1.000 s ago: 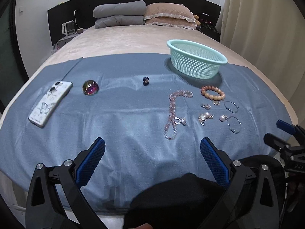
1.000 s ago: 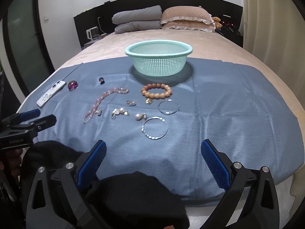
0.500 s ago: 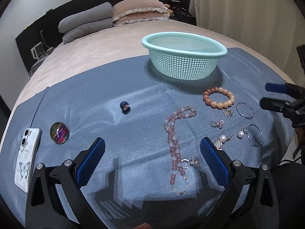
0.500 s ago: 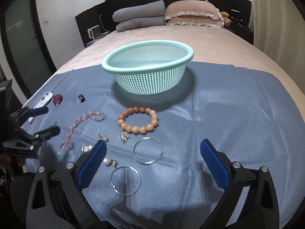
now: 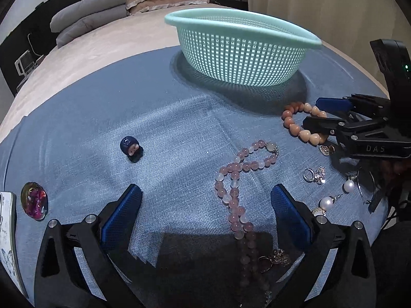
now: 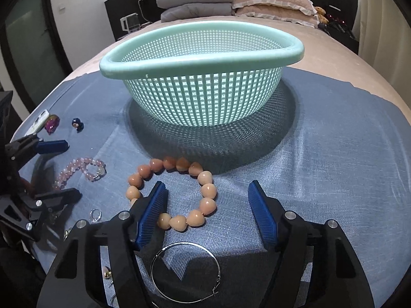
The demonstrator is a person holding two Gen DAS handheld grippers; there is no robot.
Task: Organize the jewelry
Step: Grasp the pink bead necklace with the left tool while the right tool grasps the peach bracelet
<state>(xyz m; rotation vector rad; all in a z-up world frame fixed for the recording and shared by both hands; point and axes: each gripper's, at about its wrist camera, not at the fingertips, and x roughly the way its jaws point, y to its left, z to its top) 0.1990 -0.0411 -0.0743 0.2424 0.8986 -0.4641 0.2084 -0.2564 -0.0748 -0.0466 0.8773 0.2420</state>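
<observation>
Both tongs have dropped closer; my right tongs (image 6: 206, 197), open, straddle the loose orange bracelet's (image 6: 205, 205) near beads; left tongs (image 5: 205, 205) open.

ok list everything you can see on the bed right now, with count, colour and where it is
basket: 1, mint green, far middle of the cloth
cloth: 1, blue, spread over the beige bed
orange bead bracelet: 1, peach orange, in front of the basket
pink bead necklace: 1, pale pink, left of the bracelet
hoop earring: 1 clear, silver, nearest the right camera
pearl earrings: at least 2 pearls, white, right of the necklace
small figurine: 1, dark blue, left of the necklace
glass pebble: 1, purple iridescent, far left
phone: 1, white patterned case, left edge
pillows: 4, grey and tan, at the headboard
left hand-held gripper: open, over the necklace
right hand-held gripper: open, straddling the bracelet
</observation>
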